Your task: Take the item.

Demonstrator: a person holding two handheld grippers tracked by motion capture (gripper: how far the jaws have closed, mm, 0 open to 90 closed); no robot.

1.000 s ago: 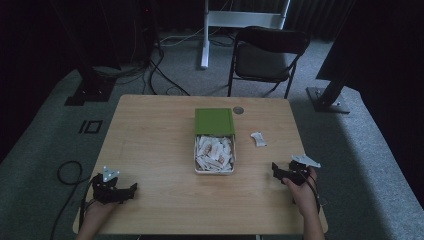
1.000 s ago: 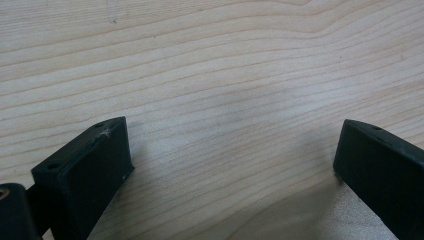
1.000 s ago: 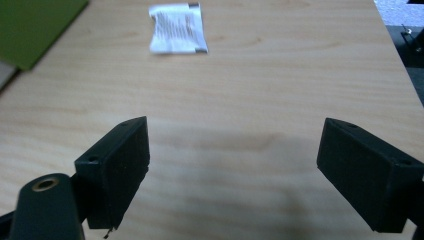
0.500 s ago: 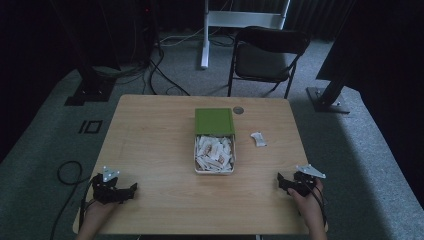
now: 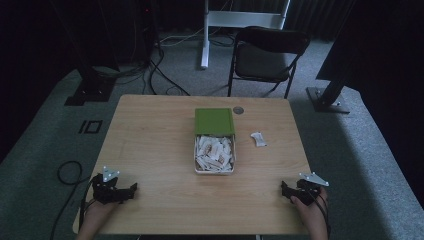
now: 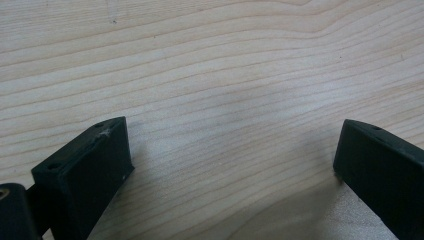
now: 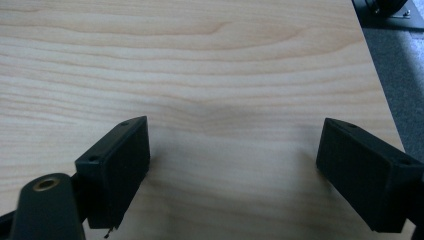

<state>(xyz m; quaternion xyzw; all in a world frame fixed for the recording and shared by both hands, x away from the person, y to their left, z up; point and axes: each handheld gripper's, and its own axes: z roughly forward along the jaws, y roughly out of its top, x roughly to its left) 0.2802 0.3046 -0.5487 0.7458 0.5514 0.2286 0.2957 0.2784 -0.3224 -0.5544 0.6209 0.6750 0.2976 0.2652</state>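
The left gripper (image 5: 131, 189) rests gaping, empty, at the table's (image 5: 150, 150) near left corner. The tin (image 5: 214, 155) of packets sits mid-table, its print unreadable. The right gripper (image 5: 284, 189), likewise spread, rests right of the tin. Dim room; chair (image 5: 267, 55) beyond.

Looks like a dim lab/studio: stand bases (image 5: 87, 92), floor cables (image 5: 160, 75), folding chair (image 5: 267, 57) well beyond the right gripper (image 5: 287, 192).
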